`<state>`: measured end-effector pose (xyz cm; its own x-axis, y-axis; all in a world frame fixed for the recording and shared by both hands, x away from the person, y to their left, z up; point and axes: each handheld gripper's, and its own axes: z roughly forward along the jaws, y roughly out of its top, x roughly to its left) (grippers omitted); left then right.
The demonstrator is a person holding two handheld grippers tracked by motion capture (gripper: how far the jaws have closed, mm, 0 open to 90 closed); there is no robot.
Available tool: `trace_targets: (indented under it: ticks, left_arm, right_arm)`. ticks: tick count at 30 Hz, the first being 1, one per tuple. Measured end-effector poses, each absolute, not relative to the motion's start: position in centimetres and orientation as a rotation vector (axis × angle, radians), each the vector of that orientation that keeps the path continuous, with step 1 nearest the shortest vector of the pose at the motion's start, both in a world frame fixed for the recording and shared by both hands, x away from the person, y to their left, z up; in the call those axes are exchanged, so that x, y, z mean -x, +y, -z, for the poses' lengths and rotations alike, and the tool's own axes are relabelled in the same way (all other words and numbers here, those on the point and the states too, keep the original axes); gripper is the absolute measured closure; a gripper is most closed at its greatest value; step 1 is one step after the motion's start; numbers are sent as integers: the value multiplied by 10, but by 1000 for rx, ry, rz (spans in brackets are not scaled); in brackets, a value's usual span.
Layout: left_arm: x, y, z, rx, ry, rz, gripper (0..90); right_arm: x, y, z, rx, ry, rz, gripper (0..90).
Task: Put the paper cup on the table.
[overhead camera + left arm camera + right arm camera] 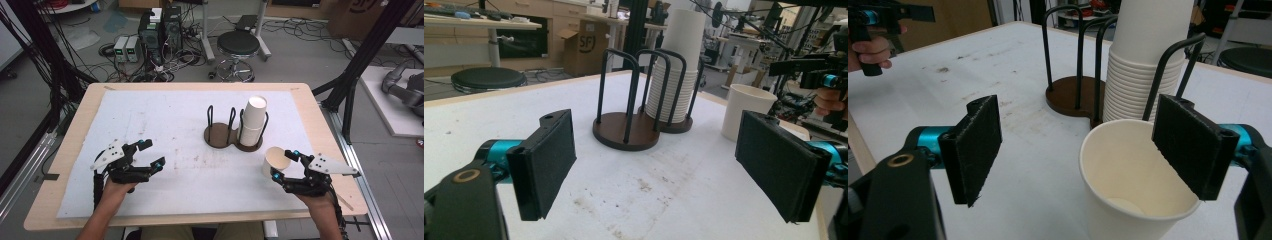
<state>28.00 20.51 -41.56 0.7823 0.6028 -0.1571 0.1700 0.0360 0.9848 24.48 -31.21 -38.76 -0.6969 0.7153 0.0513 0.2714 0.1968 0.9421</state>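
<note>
Jaws spread wide, the right gripper (1075, 150) frames a single paper cup (1133, 185) that stands upright between its pads, hard against the right-hand pad and well clear of the other, not pinched. Just beyond those jaws a stack of cups (1143, 65) sits in a wire cup holder (1073, 95). The left gripper (671, 165) hangs released above the white mat (175, 125), nothing between its pads.

The high view looks forward and down over the whole worktop (150, 120). Both gripper views sit low and close, facing the cup rack (626, 131) (one from each side), which all three views share.
</note>
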Motion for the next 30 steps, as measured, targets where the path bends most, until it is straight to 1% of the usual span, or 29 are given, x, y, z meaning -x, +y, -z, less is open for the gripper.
trace_targets:
  ticks: [10,30]
  left_arm:
    - [-275,209,414,-1525,649,-384,163]
    - [-276,210,415,-1528,658,-392,163]
  right_arm:
    - [-243,-312,382,-917,2038,-1518,204]
    - [-245,-314,385,-922,2047,-1508,204]
